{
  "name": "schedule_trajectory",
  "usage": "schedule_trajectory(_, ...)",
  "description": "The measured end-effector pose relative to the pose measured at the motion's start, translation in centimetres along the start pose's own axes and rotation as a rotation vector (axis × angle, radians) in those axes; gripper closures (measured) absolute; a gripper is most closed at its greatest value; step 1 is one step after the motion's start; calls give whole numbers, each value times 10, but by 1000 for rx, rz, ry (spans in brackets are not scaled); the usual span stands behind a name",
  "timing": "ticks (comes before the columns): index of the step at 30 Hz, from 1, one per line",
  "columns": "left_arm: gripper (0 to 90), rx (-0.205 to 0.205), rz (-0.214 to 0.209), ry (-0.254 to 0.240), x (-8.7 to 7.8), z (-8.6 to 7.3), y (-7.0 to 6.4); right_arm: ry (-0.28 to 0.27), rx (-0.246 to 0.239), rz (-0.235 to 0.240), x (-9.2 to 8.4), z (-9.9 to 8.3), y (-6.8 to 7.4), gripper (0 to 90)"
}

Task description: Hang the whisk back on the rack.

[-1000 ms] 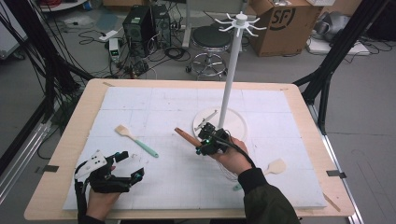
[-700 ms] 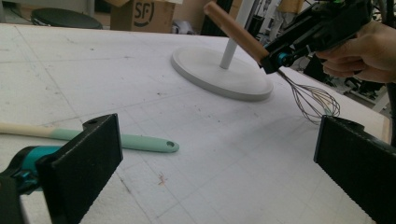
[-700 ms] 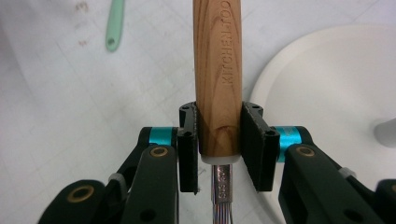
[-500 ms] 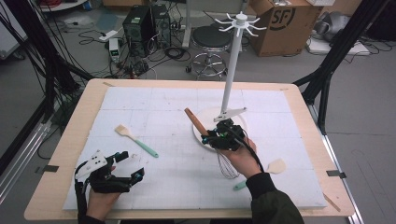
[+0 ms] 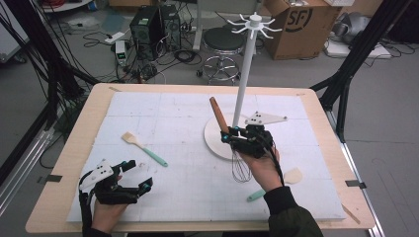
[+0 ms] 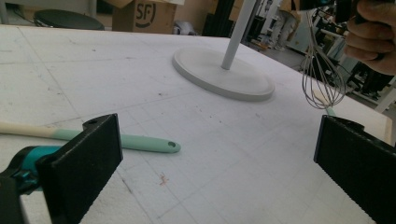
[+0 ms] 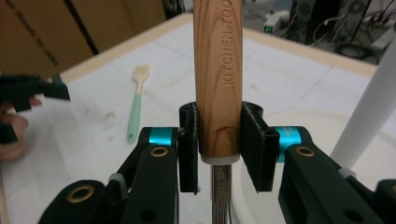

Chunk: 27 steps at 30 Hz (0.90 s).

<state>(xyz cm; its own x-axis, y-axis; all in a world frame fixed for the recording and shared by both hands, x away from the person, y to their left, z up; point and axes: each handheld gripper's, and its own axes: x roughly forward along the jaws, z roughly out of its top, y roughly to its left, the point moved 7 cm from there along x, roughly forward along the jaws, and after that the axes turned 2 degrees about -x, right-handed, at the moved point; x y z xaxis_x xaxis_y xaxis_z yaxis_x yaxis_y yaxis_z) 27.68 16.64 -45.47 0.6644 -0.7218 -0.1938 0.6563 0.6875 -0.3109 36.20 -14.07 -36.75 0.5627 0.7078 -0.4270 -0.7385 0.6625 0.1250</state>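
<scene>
- Now, compared with a second ago, the right tongs (image 5: 228,137) carry the whisk (image 5: 240,165) higher and nearer the white pole of the hanging stand (image 5: 245,74); a second ago the same tool was held low over the desk (image 5: 69,148), its wooden handle slanting flat to the left.
- The handle (image 7: 218,70) stands close to upright, wire head hanging below the hand, clear of the desk surface.
- Judgement: the work in hand appears to be hanging the whisk on the stand's top hooks (image 5: 255,23); the lift and the uprighting are consistent with that, but the tool sits well below the hooks, so the hanging itself is not yet done.
- Right tongs: closed on the whisk. In the right gripper view both pads press the lower end of the wooden handle from either side, just above the metal collar.
- The whisk's wire head hangs over the near rim of the stand's round base (image 5: 217,143), just beside the pole.
- Left tongs (image 5: 141,174): jaws stand wide apart with nothing between them, resting at the near left of the desk, unchanged from a second ago.
- A mint-handled brush (image 5: 144,149) lies on the desk ahead of the left tongs, apart from them; a second mint-handled tool (image 5: 276,183) lies near the right forearm.
</scene>
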Motion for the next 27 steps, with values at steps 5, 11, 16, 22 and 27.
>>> schedule_trajectory(5,17,1,-4,-1,-1,0,0,-97,46,8,-10,9,-3,698)
schedule_trajectory(11,17,-1,-2,-6,-1,1,0,-160,69,-23,-22,14,-11,698)
schedule_trajectory(16,17,-1,-2,-5,-1,1,0,-214,75,-32,-30,19,-13,698)
schedule_trajectory(22,17,5,2,-18,-2,2,0,-257,91,-44,-37,24,-16,698)
schedule_trajectory(27,17,8,1,-16,-2,2,0,-310,100,-75,-48,33,-20,698)
